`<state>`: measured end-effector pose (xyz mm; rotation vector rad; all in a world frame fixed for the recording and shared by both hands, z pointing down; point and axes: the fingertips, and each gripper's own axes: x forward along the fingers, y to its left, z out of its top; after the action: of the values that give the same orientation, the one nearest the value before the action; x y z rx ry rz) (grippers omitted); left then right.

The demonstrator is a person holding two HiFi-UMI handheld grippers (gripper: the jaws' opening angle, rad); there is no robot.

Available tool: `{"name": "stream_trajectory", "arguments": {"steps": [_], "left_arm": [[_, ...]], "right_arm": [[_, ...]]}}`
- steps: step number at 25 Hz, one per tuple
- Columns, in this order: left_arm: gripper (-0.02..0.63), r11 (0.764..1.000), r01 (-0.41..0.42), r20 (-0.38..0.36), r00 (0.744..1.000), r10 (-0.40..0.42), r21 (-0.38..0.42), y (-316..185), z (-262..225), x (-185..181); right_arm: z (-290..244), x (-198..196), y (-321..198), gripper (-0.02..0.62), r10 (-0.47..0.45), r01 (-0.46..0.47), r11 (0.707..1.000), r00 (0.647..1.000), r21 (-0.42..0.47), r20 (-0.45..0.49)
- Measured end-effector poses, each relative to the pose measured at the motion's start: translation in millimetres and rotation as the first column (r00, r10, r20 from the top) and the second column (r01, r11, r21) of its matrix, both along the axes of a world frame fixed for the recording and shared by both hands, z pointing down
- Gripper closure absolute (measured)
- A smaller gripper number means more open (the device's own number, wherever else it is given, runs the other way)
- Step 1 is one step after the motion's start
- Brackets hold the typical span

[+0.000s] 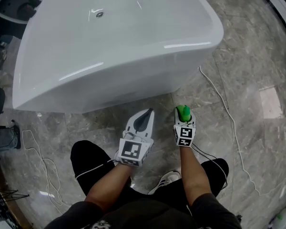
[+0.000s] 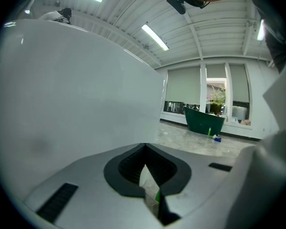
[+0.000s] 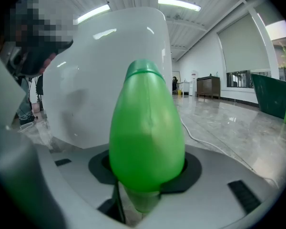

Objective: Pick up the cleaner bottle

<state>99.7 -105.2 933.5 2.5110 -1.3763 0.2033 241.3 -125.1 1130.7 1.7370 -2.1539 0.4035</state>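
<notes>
The green cleaner bottle (image 3: pixel 147 128) sits between the jaws of the right gripper (image 1: pixel 184 119). The jaws are clamped on its rounded body from both sides, with its cap pointing up and away from the camera. In the head view it shows as a green knob just past the gripper's tip, over the marbled floor (image 1: pixel 257 56) and near the curved foot of the white bathtub (image 1: pixel 109 42). No view shows its base, so I cannot tell whether it has cleared the floor.

The left gripper (image 1: pixel 142 123) hangs beside the right one with its jaws together on nothing; only a sliver of floor shows between them in its own view. It plays no part in the hold.

Judging from this, the grip is made and the lift is what remains. There are 3 risks:

1. The bottle is smooth and egg-shaped and bulges well beyond the pads. If the squeeze is weak, it could slip out downward or tip forward as it rises.
2. The plastic looks soft, so pressing too hard could dent it.
3. The tub wall is close ahead, so a forward swing could knock the cap against it.

A white cable (image 1: pixel 224 104) lies on the floor to the right, apart from the bottle, and should not snag it.
</notes>
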Motion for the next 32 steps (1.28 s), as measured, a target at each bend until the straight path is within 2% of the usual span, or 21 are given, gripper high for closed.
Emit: {"name": "stream_trajectory", "arguments": {"steps": [4, 12, 15, 22, 27, 32], "left_arm": [[0.6, 0.997, -0.051, 0.075, 0.996, 0.047, 0.058, -1, -45, 4], [0.6, 0.999, -0.05, 0.056, 0.997, 0.049, 0.019, -7, -196, -14], [0.6, 0.999, -0.034, 0.09, 0.995, 0.035, -0.012, -3, -246, -32], [0.6, 0.99, 0.105, 0.048, 0.994, -0.101, -0.093, 3, -390, -92], [0.6, 0.99, 0.102, 0.031, 0.995, -0.099, -0.097, 4, -479, -127], [0.6, 0.993, 0.094, 0.041, 0.995, -0.091, -0.077, 7, -536, -168]], "right_arm": [[-55, 6, 1, 0.4, 0.013, -0.013, 1.0, 1.0, -0.014, -0.025], [-244, -4, 6, 0.402, 0.013, -0.013, 1.0, 0.999, -0.004, -0.031], [-315, -12, 6, 0.401, 0.01, -0.01, 1.0, 0.999, -0.003, -0.031], [-491, -43, 15, 0.402, -0.005, 0.006, 1.0, 1.0, 0.012, -0.021], [-612, -74, 27, 0.402, 0.009, -0.008, 0.999, 1.0, 0.052, -0.026], [-701, -115, 46, 0.401, -0.036, 0.04, 0.996, 0.998, 0.076, -0.051]]}}
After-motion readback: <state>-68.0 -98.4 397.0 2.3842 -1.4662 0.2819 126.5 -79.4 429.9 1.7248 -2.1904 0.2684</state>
